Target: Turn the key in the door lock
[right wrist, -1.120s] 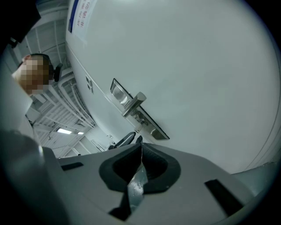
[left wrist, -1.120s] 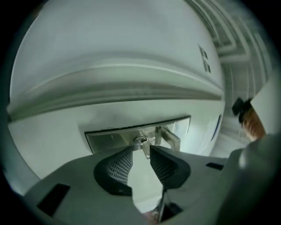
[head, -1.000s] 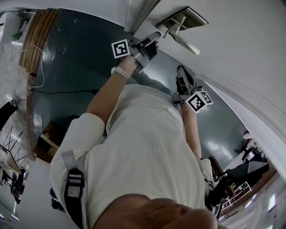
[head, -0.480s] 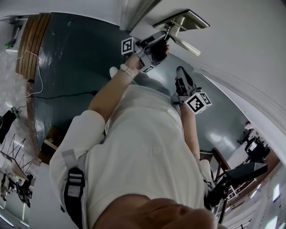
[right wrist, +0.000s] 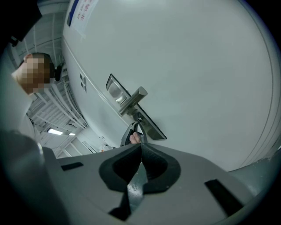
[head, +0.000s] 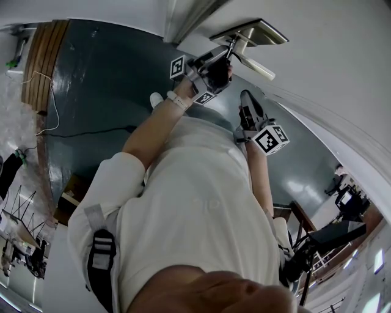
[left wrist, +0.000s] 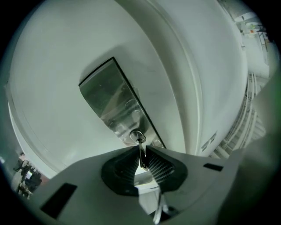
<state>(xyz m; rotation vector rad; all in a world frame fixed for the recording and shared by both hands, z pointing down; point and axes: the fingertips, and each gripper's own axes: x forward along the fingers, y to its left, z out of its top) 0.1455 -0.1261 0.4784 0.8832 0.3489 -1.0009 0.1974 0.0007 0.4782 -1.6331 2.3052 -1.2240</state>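
Note:
A steel lock plate (left wrist: 109, 101) is fixed to the white door (left wrist: 57, 79). Near the plate's lower end a thin key (left wrist: 141, 154) stands out of the round keyhole (left wrist: 136, 136). My left gripper (left wrist: 141, 150) has just been closing and is now shut on the key, with its ribbed pads (left wrist: 157, 166) on either side. In the head view the left gripper (head: 223, 56) reaches up to the plate (head: 252, 30) under the lever handle (head: 255, 63). My right gripper (head: 245, 99) hangs back from the door, shut on nothing. Its own view shows the right gripper (right wrist: 141, 147) below the handle (right wrist: 133, 99).
The door's edge and frame (head: 183, 18) run just left of the lock. Below lies a dark floor (head: 104, 79) with a cable (head: 55, 92) and a wooden piece (head: 52, 49) at the left. A person (right wrist: 37, 72) stands at the left of the right gripper view.
The left gripper has risen to the lock plate, rolled, and closed on the key. The right gripper has stayed put.

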